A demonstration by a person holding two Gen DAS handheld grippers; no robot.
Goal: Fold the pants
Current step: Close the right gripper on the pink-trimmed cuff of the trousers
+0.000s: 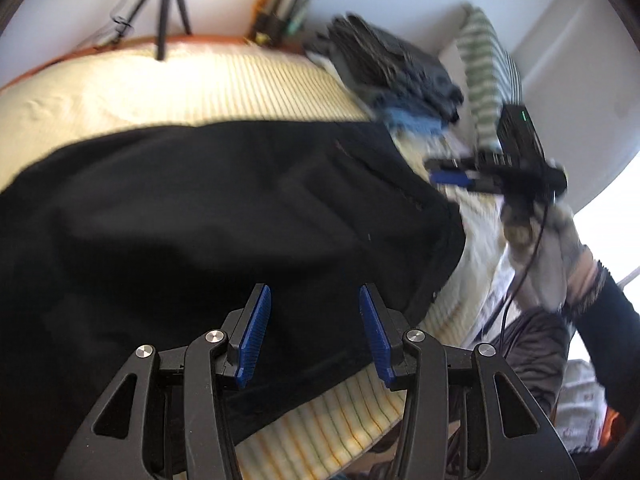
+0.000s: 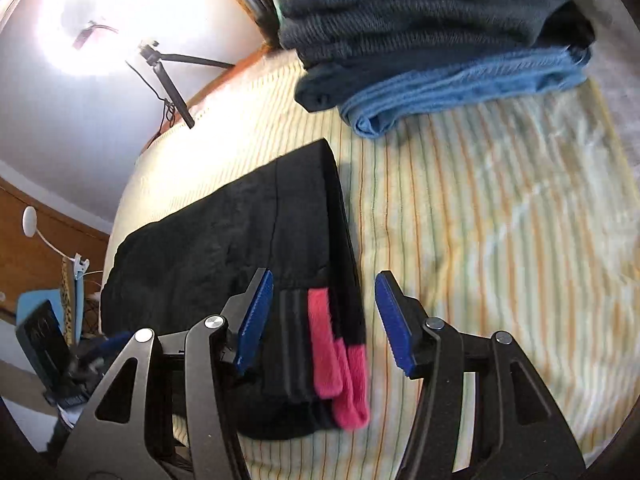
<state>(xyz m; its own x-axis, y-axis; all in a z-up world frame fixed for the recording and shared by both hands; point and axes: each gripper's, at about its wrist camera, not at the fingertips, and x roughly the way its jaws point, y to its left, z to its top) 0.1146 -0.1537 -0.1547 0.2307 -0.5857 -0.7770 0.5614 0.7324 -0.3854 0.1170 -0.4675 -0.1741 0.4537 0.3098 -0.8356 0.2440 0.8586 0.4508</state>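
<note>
The black pants are laid folded on the striped bed, near the folded stack, so both the left hand-held gripper and right hand-held gripper are held part-open and empty above them.

The left wrist camera sits just behind the left gripper's two blue-padded fingers and looks down along them. It is close above the flat black cloth pants on the bed with the pale yellow striped sheet. Off to its right it sees the other black gripper, held in a hand.

The right wrist camera sits behind the right gripper's fingers and looks down too, close over the pants' end with the pink bands. Both views share the pants, the striped sheet, the stack of folded grey and blue clothes and the black tripod at the far edge.
</note>
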